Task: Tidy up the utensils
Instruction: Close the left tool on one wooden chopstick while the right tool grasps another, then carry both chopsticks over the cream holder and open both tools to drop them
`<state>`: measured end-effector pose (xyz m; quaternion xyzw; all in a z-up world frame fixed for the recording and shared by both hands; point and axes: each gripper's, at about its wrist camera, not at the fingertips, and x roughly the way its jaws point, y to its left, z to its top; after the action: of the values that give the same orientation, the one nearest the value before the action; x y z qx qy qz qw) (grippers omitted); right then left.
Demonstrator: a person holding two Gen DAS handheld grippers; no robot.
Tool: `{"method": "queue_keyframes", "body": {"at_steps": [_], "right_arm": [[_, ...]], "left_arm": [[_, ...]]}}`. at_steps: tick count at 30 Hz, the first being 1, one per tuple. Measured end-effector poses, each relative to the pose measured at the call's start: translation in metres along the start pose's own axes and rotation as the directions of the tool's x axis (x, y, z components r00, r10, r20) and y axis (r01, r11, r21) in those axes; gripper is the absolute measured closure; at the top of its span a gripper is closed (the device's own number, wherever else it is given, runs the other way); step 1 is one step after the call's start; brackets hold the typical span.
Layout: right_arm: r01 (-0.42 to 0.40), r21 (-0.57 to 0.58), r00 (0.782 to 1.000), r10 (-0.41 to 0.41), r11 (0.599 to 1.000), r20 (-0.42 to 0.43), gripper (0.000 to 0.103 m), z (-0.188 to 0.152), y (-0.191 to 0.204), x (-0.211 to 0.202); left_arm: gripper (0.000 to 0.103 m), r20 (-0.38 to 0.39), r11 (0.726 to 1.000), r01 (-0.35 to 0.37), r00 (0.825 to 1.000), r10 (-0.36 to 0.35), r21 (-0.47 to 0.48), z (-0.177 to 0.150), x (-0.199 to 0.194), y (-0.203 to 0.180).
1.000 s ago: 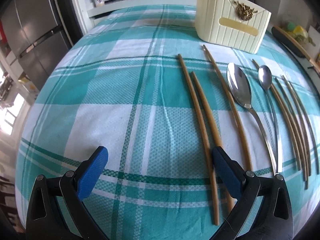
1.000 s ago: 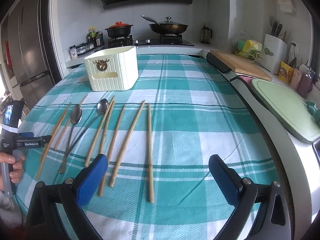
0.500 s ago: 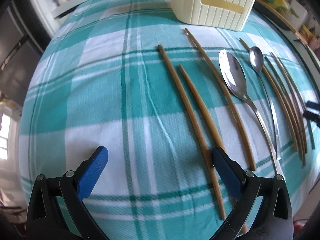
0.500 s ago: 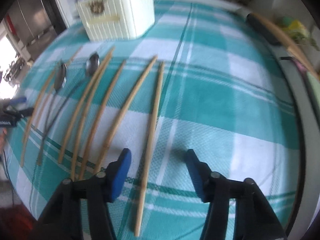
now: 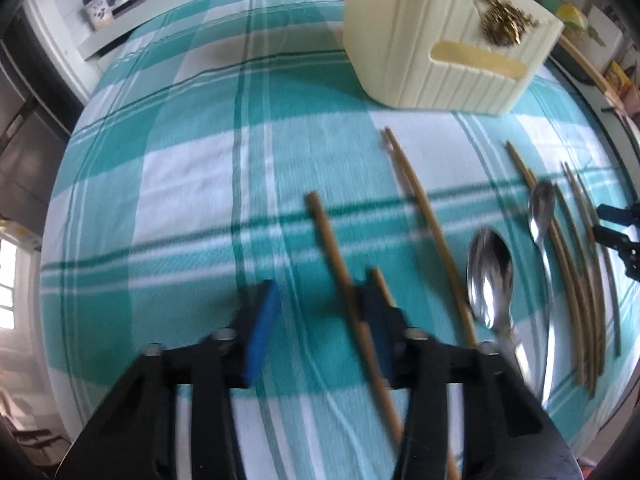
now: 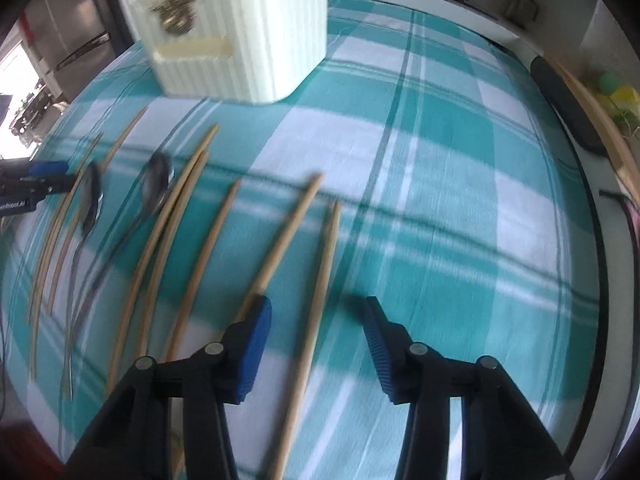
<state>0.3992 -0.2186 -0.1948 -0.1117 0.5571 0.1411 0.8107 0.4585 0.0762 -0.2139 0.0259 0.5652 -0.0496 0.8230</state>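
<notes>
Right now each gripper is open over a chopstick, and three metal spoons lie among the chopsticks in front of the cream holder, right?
Nearly. The left wrist view shows two metal spoons, a large spoon and a smaller spoon, not three. Both the left gripper and right gripper are open over chopsticks, before the cream holder.

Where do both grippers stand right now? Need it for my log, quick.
Left gripper: open, holding nothing, a chopstick between its fingers.
Right gripper: open, holding nothing, straddling the rightmost chopstick.
</notes>
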Motion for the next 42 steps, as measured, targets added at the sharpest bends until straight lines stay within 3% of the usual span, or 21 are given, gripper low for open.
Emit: {"method": "queue_keyframes", "body": {"at_steps": [1, 3, 7, 12, 22, 26, 30, 33, 34, 36, 38, 40, 42], "right_arm": [[0.009, 0.008, 1.0, -0.009, 1.0, 0.001, 0.087, 0.004, -0.001, 0.002], [0.015, 0.016, 1.0, -0.014, 1.0, -0.003, 0.096, 0.011, -0.003, 0.004], [0.005, 0.055, 1.0, -0.007, 0.998, 0.024, 0.097, 0.019, -0.011, -0.003], [-0.044, 0.104, 0.984, 0.025, 0.994, 0.175, 0.097, 0.017, -0.023, -0.059], [-0.063, 0.071, 0.916, 0.029, 0.996, 0.401, 0.097, -0.006, -0.021, -0.183], [-0.05, 0.062, 0.873, 0.013, 0.997, 0.488, 0.097, 0.006, -0.014, -0.217], [-0.032, 0.052, 0.825, -0.003, 0.998, 0.565, 0.097, 0.042, -0.008, -0.246], [-0.024, 0.041, 0.787, -0.006, 0.999, 0.617, 0.097, 0.084, 0.0, -0.262], [-0.021, 0.042, 0.773, -0.011, 0.999, 0.634, 0.097, 0.098, 0.002, -0.266], [-0.022, 0.047, 0.737, -0.016, 0.999, 0.676, 0.097, 0.124, 0.008, -0.273], [-0.032, 0.047, 0.689, -0.012, 0.998, 0.725, 0.097, 0.143, 0.016, -0.276], [-0.041, 0.042, 0.664, -0.004, 0.998, 0.748, 0.097, 0.152, 0.022, -0.272], [-0.058, 0.038, 0.683, 0.012, 0.998, 0.73, 0.097, 0.164, 0.027, -0.254]], "left_arm": [[0.09, 0.002, 1.0, 0.003, 1.0, -0.003, -0.004, -0.001, -0.001, 0.001], [0.096, 0.007, 1.0, 0.014, 1.0, -0.014, -0.018, 0.005, 0.002, 0.005], [0.099, 0.039, 0.996, 0.055, 0.998, -0.052, -0.07, 0.004, -0.002, 0.016], [0.099, 0.176, 0.983, 0.134, 0.978, -0.111, -0.128, -0.003, -0.053, 0.031], [0.099, 0.411, 0.976, 0.203, 0.898, -0.154, -0.077, -0.032, -0.182, 0.038], [0.099, 0.479, 0.97, 0.231, 0.861, -0.169, -0.072, -0.023, -0.215, 0.04], [0.1, 0.537, 0.967, 0.248, 0.824, -0.18, -0.057, 0.014, -0.245, 0.036], [0.1, 0.595, 0.97, 0.241, 0.786, -0.169, -0.044, 0.055, -0.269, 0.025], [0.1, 0.63, 0.976, 0.214, 0.763, -0.143, -0.037, 0.071, -0.277, 0.018], [0.1, 0.68, 0.982, 0.183, 0.725, -0.11, -0.036, 0.096, -0.284, 0.006], [0.1, 0.697, 0.982, 0.184, 0.71, -0.103, -0.042, 0.113, -0.282, -0.002], [0.1, 0.69, 0.979, 0.2, 0.715, -0.111, -0.049, 0.129, -0.27, -0.008], [0.1, 0.651, 0.978, 0.201, 0.751, -0.113, -0.062, 0.142, -0.247, -0.014]]}}
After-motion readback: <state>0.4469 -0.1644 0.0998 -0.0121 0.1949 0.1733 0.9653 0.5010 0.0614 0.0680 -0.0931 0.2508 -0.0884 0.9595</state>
